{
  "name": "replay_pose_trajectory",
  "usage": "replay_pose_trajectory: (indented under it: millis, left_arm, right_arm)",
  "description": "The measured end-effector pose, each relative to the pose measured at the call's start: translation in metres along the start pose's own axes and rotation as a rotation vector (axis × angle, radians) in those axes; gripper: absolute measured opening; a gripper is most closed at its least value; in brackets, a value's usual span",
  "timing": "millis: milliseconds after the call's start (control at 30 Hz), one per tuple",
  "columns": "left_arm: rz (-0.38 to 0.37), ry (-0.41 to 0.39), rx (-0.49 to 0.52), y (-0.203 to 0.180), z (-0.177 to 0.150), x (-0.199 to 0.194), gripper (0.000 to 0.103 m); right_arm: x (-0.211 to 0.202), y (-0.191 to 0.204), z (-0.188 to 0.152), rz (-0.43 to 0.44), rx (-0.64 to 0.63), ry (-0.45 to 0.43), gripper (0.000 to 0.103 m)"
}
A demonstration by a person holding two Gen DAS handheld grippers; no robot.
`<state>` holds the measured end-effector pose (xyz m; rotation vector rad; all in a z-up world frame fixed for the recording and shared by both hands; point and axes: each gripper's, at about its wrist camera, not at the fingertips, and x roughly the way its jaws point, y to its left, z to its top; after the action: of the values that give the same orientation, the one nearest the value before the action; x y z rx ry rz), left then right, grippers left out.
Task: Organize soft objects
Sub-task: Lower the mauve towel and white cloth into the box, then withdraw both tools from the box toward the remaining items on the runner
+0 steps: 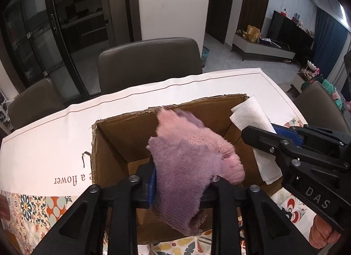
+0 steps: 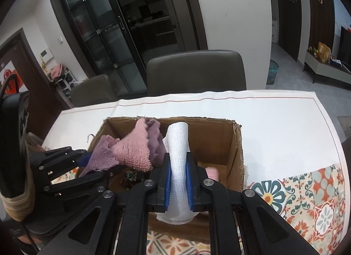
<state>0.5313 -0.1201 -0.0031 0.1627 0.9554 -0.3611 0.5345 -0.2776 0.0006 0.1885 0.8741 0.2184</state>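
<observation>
At frame centre of both wrist views: one open cardboard box [image 1: 114, 143], standing on a desk [image 1: 54, 132] under a white cloth with a patterned floral border.

Item, left tongs [image 1: 179, 186]: in the left wrist view, black arms with blue pads rise from the lower edge over the box opening. A pink-and-mauve fleece cloth [image 1: 186, 163] sits between the pads, bunched and draping up and over them, above the box interior. Whether the pads press on it cannot be told, since the cloth hides them. In the right wrist view the same cloth [image 2: 131, 149] hangs over the left half of the box.

Item, right tongs [image 2: 178, 180]: clenched on a rolled white mesh cloth [image 2: 177, 163], standing upright between the blue pads, over the right half of the box. In the left wrist view it shows at the right, near the box's far right corner.

Item, pink soft object [image 2: 212, 172]: lies inside the box, lower right, partly hidden.

Background: grey chairs [image 1: 149, 62] beyond the desk, dark glass doors at upper left.
</observation>
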Motion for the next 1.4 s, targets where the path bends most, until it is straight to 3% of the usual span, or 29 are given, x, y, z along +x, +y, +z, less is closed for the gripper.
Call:
replay_pose_trajectory:
  millis: [33,100,200,333,800,900,1400]
  left_arm:
    - [0.001,0.004,-0.002,0.000,-0.001,0.000,0.038]
    - [0.015,0.002,-0.003,0.000,-0.001,-0.002,0.043]
    - [0.029,-0.003,-0.016,0.003,-0.001,-0.006,0.056]
    - [0.049,-0.020,-0.029,0.007,0.000,-0.014,0.061]
    - [0.137,-0.139,-0.050,0.012,-0.023,-0.070,0.063]
    - [0.151,-0.168,-0.038,0.010,-0.033,-0.084,0.063]
    - [0.155,-0.298,0.001,-0.017,-0.088,-0.142,0.063]
  right_arm:
    - [0.002,-0.001,0.000,0.003,0.000,0.007,0.017]
    - [0.006,-0.002,0.001,0.014,0.002,0.024,0.039]
    - [0.005,-0.002,0.003,-0.004,0.000,0.012,0.047]
    - [0.002,0.000,0.003,-0.015,0.001,0.011,0.047]
    - [-0.032,0.009,-0.003,-0.123,0.001,-0.060,0.050]
    - [-0.049,0.018,-0.012,-0.187,-0.017,-0.121,0.061]
    - [-0.122,0.038,-0.066,-0.237,-0.046,-0.255,0.061]
